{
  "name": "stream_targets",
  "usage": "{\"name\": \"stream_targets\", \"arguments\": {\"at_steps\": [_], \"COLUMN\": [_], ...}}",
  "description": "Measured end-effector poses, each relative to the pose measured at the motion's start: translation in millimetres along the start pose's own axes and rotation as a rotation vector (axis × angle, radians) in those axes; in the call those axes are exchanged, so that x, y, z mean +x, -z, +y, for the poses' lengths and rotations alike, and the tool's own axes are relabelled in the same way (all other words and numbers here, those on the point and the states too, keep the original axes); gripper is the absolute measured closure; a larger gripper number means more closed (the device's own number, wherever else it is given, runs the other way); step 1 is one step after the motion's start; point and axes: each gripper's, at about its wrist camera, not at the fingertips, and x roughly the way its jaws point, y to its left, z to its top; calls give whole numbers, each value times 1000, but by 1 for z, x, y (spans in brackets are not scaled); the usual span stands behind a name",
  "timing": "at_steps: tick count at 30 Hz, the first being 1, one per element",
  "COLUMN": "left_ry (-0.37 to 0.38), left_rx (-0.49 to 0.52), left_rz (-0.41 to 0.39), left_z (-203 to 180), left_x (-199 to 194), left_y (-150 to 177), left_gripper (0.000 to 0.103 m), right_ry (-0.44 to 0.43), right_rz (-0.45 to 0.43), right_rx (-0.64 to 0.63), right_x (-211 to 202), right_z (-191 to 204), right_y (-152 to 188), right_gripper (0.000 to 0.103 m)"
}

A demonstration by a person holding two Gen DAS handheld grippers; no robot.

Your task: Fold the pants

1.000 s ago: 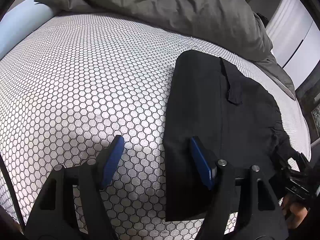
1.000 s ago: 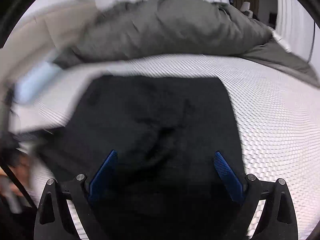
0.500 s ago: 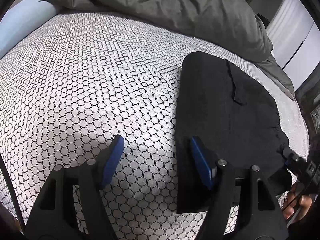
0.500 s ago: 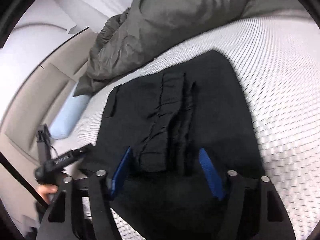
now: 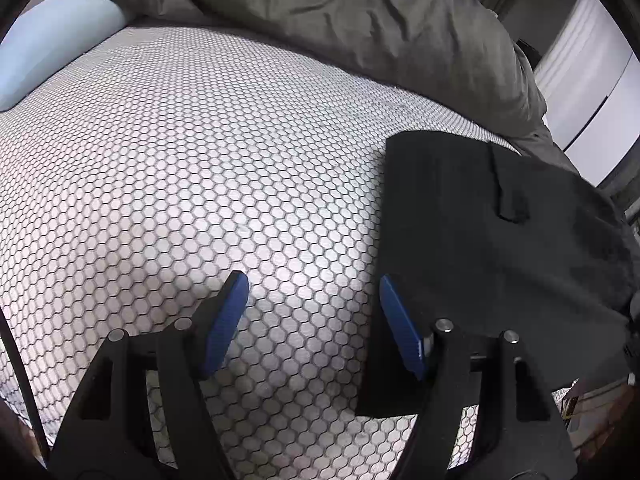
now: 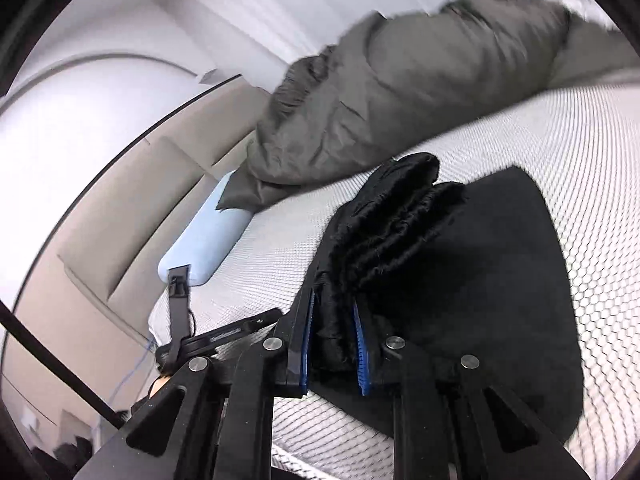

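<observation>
- Right gripper [image 6: 334,320] — jaws have just been closing, now clenched on a bunched fold of the black pants [image 6: 480,264].
- Pants lie on the bed [image 5: 200,160].
- Left gripper [image 5: 314,320] — jaws released, empty.
- No readable writing.

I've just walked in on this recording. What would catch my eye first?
The right gripper, whose jaws have just been closing, pinches a bunched edge of the folded black pants lying on the honeycomb-patterned white mattress. The left gripper hangs open beside them; a rumpled grey duvet lies behind.
</observation>
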Motion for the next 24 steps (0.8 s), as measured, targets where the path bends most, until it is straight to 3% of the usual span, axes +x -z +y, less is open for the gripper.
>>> {"name": "stream_targets", "arguments": {"at_steps": [3,5,7,10,12,14,16,18,19,21,22,24], "left_ry": [8,1,-12,-3,47,88,122,116,117,131,124,85], "left_rx": [1,22,47,76,106,166,252,315,325,332,339,364], "left_rz": [7,2,-7,-43,-85,-149,-195,-176,-153,-89,-57,-39], "left_z": [3,0,-8,-25,-35,-50,-72,-92,-103,-118,-119,-118], "left_x": [-2,-3,-5,-16,-31,-46,-51,-41,-32,-12,-3,8], "left_y": [2,4,6,5,8,12,16,19,18,18,21,25], "left_gripper": [37,37,37,37,37,37,37,37,37,47,61,69], "right_ry": [52,165,213,226,300,374,356,267,241,204,200,200], "right_rz": [48,116,184,167,103,34,-16,-3,16,86,122,194], "right_rx": [54,83,99,69,9,-77,-151,-196,-204,-221,-227,-205], "right_x": [9,27,40,32,18,2,-5,7,25,64,81,110], "right_z": [-17,-40,-51,-44,-35,-21,-7,11,18,25,23,12], "right_y": [17,35,44,39,34,29,21,13,9,18,26,44], "right_gripper": [86,86,84,75,51,51,55,78,80,89,90,90]}}
